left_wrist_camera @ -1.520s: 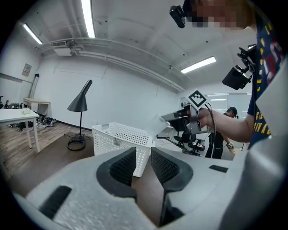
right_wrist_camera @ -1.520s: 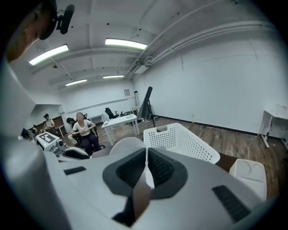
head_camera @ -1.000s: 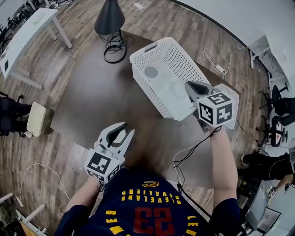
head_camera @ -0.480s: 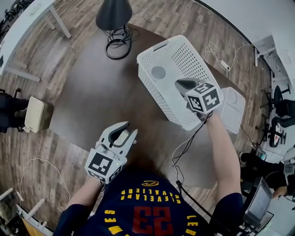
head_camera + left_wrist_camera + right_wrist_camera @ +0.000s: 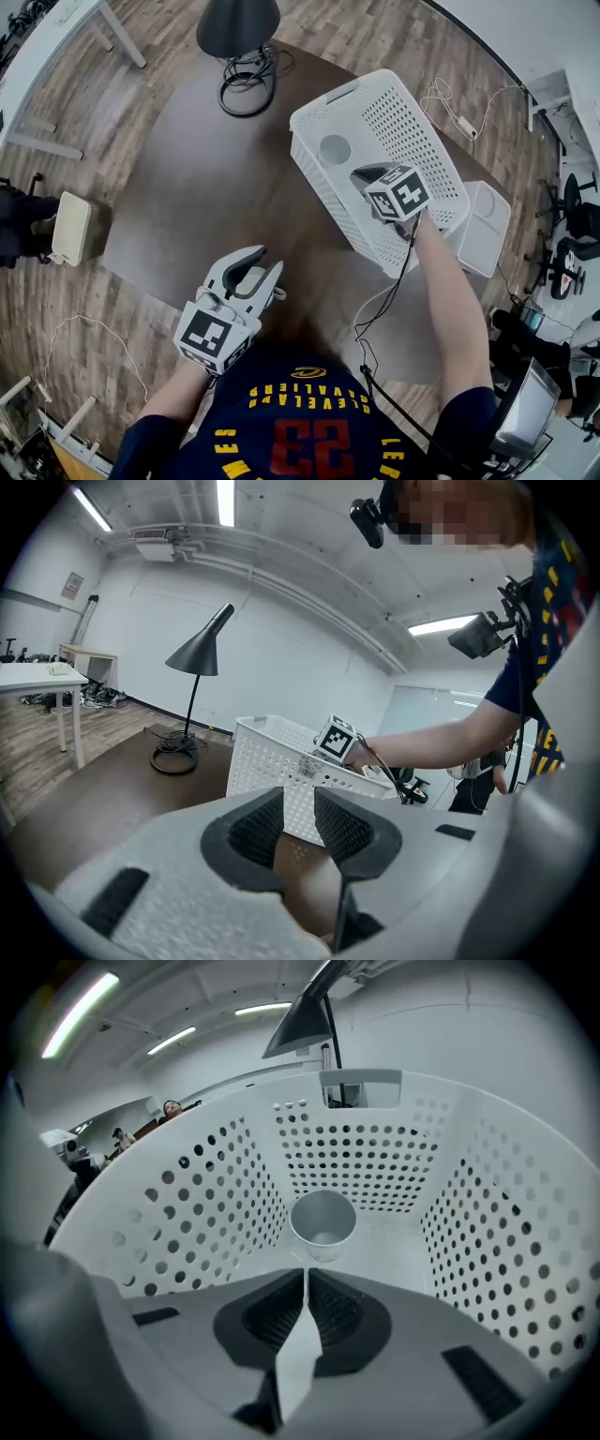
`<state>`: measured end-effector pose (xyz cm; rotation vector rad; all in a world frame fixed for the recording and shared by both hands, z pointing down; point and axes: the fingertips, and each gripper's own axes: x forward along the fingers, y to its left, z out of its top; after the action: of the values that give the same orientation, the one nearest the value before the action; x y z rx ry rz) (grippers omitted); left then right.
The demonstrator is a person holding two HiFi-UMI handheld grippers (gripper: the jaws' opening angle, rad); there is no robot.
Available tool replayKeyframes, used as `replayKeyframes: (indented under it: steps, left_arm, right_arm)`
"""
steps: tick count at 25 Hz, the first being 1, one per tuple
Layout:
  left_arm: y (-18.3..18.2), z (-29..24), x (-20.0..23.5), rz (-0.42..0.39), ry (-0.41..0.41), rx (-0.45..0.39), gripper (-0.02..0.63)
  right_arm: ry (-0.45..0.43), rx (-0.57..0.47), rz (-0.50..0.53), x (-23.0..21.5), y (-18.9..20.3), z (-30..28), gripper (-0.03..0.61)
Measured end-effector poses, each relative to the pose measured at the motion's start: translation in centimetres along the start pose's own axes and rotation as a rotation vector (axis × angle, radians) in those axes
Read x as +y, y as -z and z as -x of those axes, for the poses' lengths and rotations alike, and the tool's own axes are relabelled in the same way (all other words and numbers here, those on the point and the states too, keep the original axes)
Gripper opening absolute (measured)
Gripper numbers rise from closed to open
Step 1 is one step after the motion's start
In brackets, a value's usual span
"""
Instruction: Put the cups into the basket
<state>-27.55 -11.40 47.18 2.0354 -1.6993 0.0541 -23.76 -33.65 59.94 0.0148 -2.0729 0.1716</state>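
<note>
Dark brown table [image 5: 178, 197] carries a white perforated basket [image 5: 427, 122] on its far right part, with a black desk lamp [image 5: 237, 23] and its coiled cord beyond. The right gripper [image 5: 372, 175] is inside the basket, pointing steeply at its floor. Its jaws are pressed together on a thin white wall [image 5: 298, 1358], seen edge-on. I judge this to be the side of a light cup, though the rest of that cup cannot be made out. The left gripper [image 5: 298, 806] hangs low over the near part of the table, aimed at the basket's side. Its jaws are parted with only bare tabletop between them, so it is empty. One pale grey cup [image 5: 323, 1221] stands upright on the basket floor near the far end wall, apart from the right gripper. Assessment: cups of this kind look light and thin-walled, and are likely to buckle or slip under a hard pinch. The rim is the sound place to take hold, one jaw inside and one outside, with modest pressure. A light cup may tip on release, so it should be let go close to the floor.
</note>
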Motion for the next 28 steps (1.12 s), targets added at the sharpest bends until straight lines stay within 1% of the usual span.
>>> replayKeyframes:
  steps: [3, 8, 14, 15, 17, 18, 20, 22, 25, 28]
  left_arm:
    - [0.0, -0.2, 0.1, 0.009, -0.004, 0.002, 0.089]
    - [0.0, 0.3, 0.6, 0.017, -0.009, 0.005, 0.089]
    - [0.3, 0.1, 0.3, 0.028, -0.003, 0.014, 0.089]
    - [0.4, 0.0, 0.2, 0.03, -0.001, 0.016, 0.089]
    - [0.3, 0.1, 0.1, 0.028, -0.002, 0.016, 0.089]
    - [0.3, 0.1, 0.0, 0.025, -0.003, 0.015, 0.089]
    - [0.1, 0.2, -0.1, 0.014, -0.005, 0.009, 0.089]
    - [-0.2, 0.3, -0.4, 0.001, -0.006, 0.002, 0.089]
    - [-0.7, 0.5, -1.3, -0.019, -0.002, -0.007, 0.089]
    - [-1.2, 0.6, -2.7, -0.043, 0.009, -0.017, 0.089]
  right_arm:
    - [-0.017, 0.006, -0.028, -0.1, 0.8, -0.8, 0.026]
    - [0.007, 0.016, -0.037, 0.2, 1.0, -1.4, 0.026]
    - [-0.003, 0.019, -0.059, 0.6, 1.5, -2.1, 0.026]
    - [0.002, 0.018, -0.067, 0.5, 1.6, -2.1, 0.033]
    - [0.026, 0.007, -0.082, 0.0, 1.6, -1.8, 0.088]
    - [0.044, -0.009, -0.089, -0.3, 1.4, -1.4, 0.102]
    - [0.089, -0.068, -0.1, -1.3, 0.3, 0.0, 0.109]
    - [0.141, -0.166, -0.097, -2.1, -1.8, 2.4, 0.11]
    - [0.251, -0.375, -0.052, -2.7, -5.2, 7.9, 0.109]
    - [0.35, -0.579, 0.014, -1.5, -7.7, 14.1, 0.109]
